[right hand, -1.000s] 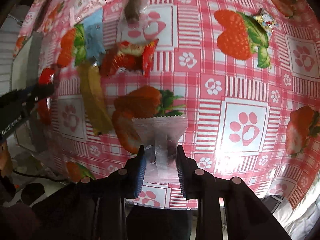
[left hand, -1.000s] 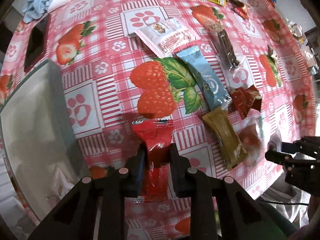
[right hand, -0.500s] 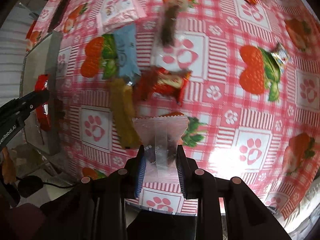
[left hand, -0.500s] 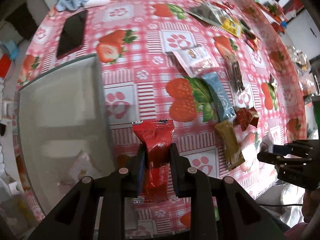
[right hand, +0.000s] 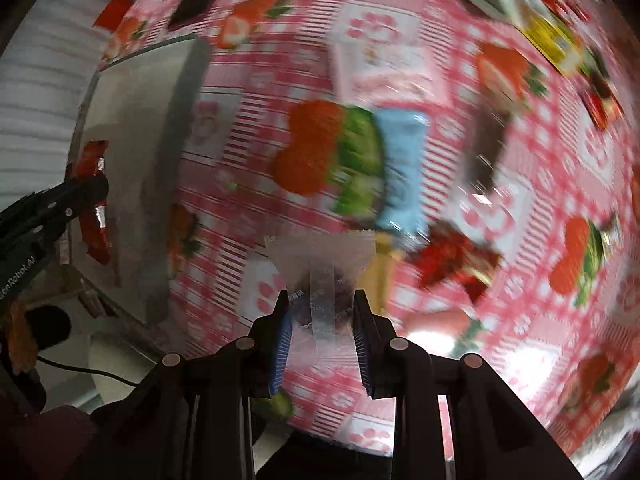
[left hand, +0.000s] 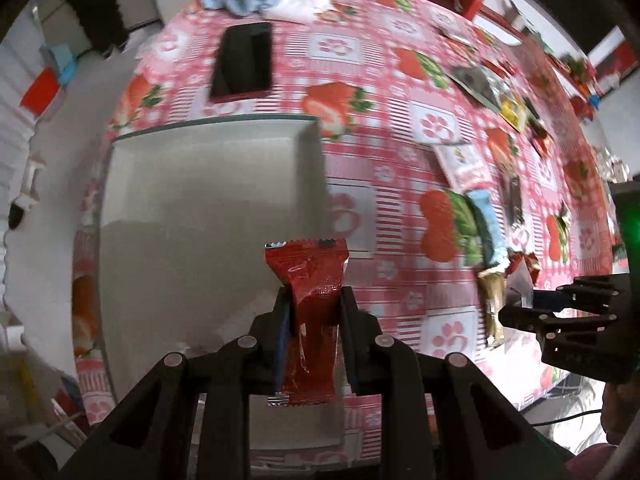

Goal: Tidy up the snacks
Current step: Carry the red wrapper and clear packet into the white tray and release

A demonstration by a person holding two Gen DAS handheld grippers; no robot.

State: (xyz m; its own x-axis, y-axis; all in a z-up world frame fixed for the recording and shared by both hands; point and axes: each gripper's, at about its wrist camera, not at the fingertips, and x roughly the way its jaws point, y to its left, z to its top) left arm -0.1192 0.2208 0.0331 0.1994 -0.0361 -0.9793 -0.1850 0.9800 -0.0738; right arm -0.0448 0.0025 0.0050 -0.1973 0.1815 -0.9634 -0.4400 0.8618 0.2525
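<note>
Red snack packet [left hand: 310, 308] pinched upright in left gripper [left hand: 313, 312], held over grey tray [left hand: 192, 208] on left of counter [left hand: 360, 60]. Clear snack packet [right hand: 322, 276] clamped in right gripper [right hand: 322, 312], above strawberry cloth. Blue packet [left hand: 486, 228] and olive packet [left hand: 494, 304] lying right, touching end to end; black phone [left hand: 244, 62] far.

Both views are fisheye w/ heavy barrel bend & black vignette at the corners. Left wrist: bright, even daylight, fairly sharp; slight smear toward the surface's [left hand: 400, 168] far right edge. Soft shadow inside the grey tray [left hand: 200, 208]. Right wrist: strong motion blur over nearly the whole surface, only the gripper [right hand: 322, 312] & its clear wrapper [right hand: 320, 264] crisp; white glare patch near the near edge.
</note>
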